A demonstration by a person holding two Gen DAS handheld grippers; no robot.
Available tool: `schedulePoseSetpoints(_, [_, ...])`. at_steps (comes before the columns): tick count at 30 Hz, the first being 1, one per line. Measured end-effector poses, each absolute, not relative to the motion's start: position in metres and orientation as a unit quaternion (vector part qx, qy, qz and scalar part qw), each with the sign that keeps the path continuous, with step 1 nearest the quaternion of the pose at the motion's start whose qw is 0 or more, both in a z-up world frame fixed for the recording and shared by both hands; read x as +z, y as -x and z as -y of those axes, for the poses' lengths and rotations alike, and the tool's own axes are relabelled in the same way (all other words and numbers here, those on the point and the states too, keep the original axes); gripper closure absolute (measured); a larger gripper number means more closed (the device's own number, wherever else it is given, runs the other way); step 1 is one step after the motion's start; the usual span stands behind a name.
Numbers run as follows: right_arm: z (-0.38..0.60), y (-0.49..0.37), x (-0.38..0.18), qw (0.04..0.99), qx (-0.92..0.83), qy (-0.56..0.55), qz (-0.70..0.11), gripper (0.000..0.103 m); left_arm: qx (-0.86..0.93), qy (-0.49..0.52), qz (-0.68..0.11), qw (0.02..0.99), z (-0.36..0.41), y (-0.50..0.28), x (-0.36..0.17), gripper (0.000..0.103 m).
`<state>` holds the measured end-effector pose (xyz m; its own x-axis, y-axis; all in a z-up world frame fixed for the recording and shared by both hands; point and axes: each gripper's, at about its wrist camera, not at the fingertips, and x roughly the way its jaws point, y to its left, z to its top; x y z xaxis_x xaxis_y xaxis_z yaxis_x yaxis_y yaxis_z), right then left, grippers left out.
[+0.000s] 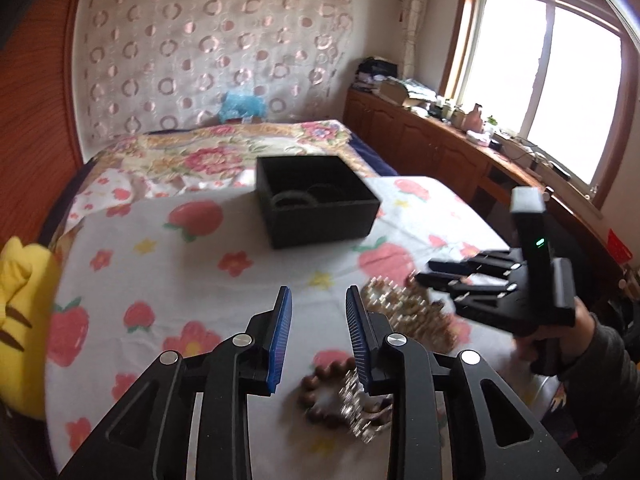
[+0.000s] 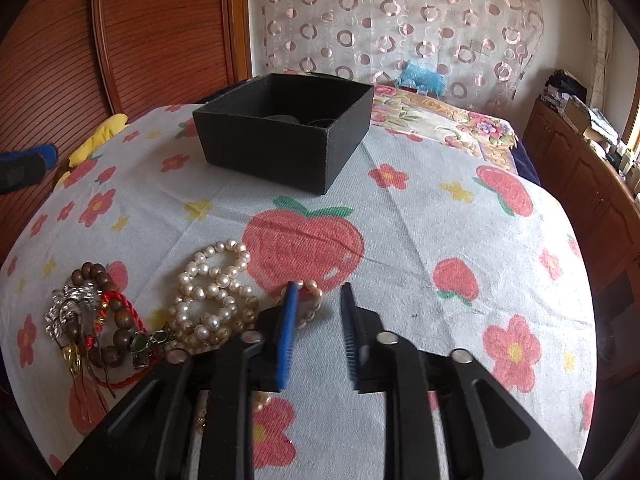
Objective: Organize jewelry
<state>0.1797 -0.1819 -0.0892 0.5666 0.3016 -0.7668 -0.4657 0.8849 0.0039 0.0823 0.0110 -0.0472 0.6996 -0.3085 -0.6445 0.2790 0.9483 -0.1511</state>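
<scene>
A black open box stands on the strawberry-print cloth, with dark rings lying inside it. A pearl necklace lies in a heap. A brown bead bracelet, a silver chain, red cord and small green pieces lie beside it. My left gripper is open and empty above the bracelet. My right gripper is open and empty, its left finger at the pearls' edge.
A yellow plush toy lies at the cloth's left edge. A floral quilt covers the bed behind the box. A wooden wardrobe stands to the left. Cluttered wooden cabinets run under the window on the right.
</scene>
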Motion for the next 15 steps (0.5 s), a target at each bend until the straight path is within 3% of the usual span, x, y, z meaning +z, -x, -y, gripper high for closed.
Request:
schedulePoseSetpoints(3, [0.181, -0.163, -0.08, 0.886, 0.225, 0.098, -0.394, 0.066, -0.151, 0.022, -0.372, 0.916, -0.021, -0.073, -0.063, 0.07])
schedulePoseSetpoints(15, [0.157, -0.097, -0.05, 0.873, 0.312, 0.07, -0.368, 0.066, -0.192, 0.029, -0.424, 0.885, 0.003, -0.061, -0.096, 0.071])
